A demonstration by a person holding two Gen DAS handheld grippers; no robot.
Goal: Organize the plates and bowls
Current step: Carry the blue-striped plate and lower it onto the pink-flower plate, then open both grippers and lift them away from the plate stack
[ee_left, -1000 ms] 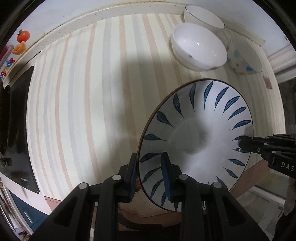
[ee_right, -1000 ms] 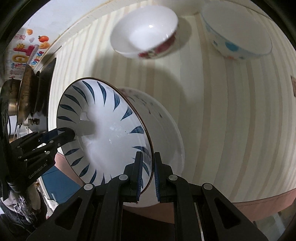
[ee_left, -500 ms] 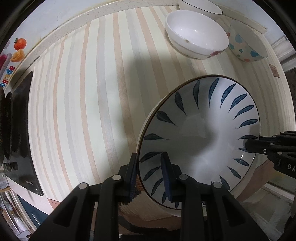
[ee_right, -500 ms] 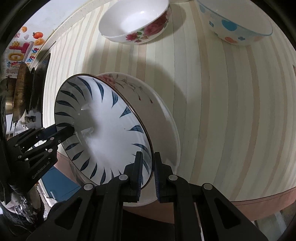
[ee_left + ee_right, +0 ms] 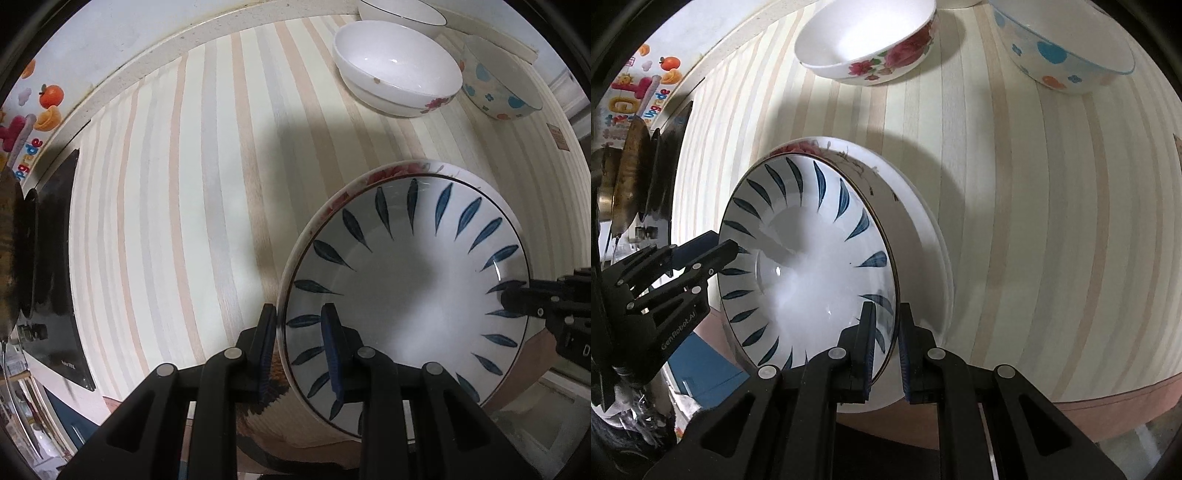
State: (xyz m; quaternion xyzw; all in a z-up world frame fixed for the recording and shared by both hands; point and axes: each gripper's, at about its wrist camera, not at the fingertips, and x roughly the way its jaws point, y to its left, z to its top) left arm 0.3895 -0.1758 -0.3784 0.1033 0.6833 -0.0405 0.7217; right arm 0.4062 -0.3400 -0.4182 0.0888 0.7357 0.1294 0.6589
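A white plate with blue leaf marks is held at its rim by both grippers. My left gripper is shut on its near-left rim. My right gripper is shut on its opposite rim. The plate sits low over a white plate with red flowers that lies on the striped counter; only that plate's rim shows. I cannot tell whether the two plates touch.
A white bowl with red flowers, a dotted bowl and a plain white bowl stand at the back. A black cooktop lies at the left. The counter's front edge is close.
Both grippers have lowered the blue-leaf plate towards the flowered plate, whose rim now shows just behind it. The back bowls look nearer.
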